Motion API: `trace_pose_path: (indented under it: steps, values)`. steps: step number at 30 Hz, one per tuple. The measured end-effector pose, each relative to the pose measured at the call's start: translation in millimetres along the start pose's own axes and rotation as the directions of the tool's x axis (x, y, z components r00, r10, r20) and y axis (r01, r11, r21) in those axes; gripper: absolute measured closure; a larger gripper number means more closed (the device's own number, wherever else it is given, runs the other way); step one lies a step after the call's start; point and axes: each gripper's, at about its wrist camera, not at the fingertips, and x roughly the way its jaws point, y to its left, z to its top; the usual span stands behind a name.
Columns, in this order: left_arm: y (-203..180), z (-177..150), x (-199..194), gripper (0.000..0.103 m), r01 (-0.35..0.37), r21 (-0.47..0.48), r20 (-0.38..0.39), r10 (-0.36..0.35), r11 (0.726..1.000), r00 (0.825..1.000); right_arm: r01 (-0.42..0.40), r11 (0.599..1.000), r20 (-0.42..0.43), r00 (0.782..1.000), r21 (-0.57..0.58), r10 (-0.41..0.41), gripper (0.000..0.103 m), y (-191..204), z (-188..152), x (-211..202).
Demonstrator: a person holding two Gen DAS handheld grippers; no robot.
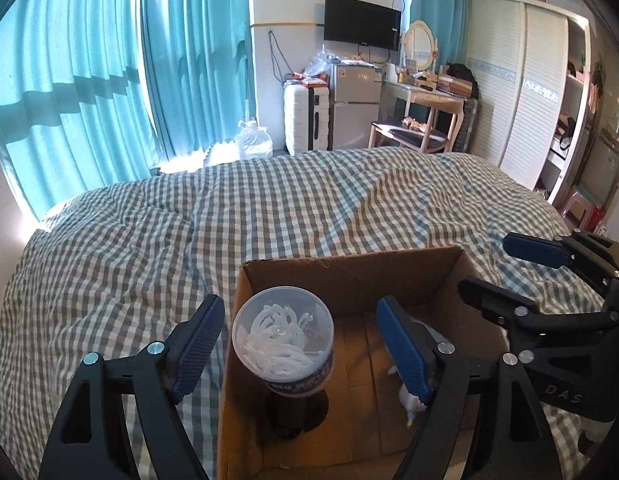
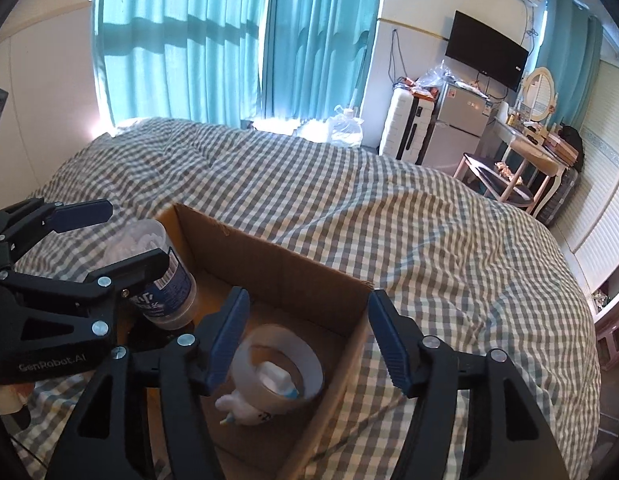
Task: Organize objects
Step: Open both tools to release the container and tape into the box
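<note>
Two grippers hover over an open cardboard box (image 1: 349,276) on the checked bedspread (image 1: 189,220). Nearest, the left gripper (image 1: 297,344) spreads its blue-padded fingers wide, gripping nothing; a clear plastic jar (image 1: 283,340) of white loops stands upright between them in the box's near-left corner, on something dark (I cannot tell what). The right gripper (image 2: 305,340) is open too, empty, one finger over the box, the other past its right wall. Below it, on the box floor, lies a roll of clear tape (image 2: 283,364) with a small white figurine (image 2: 245,408) touching it at 7 o'clock. Beyond, at 12 o'clock, hang teal curtains (image 1: 109,80).
</note>
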Motion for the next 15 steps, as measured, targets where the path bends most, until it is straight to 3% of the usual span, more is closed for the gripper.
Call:
trace_pose_path:
  steps: [6, 15]
  values:
    - [-4.8, 6.7, -55.9, 0.01, -0.024, 0.011, 0.065, 0.024, 1.0, 0.998, 0.029, 1.0, 0.069, 0.997, 0.0, -0.029, 0.04, -2.4, 6.0, -61.4]
    - [-9.4, 3.0, -155.2, 0.001, -0.043, -0.002, 0.185, 0.043, 0.999, 0.982, 0.056, 0.998, 0.206, 0.977, -0.005, -0.054, 0.027, 9.8, 4.5, -176.4]
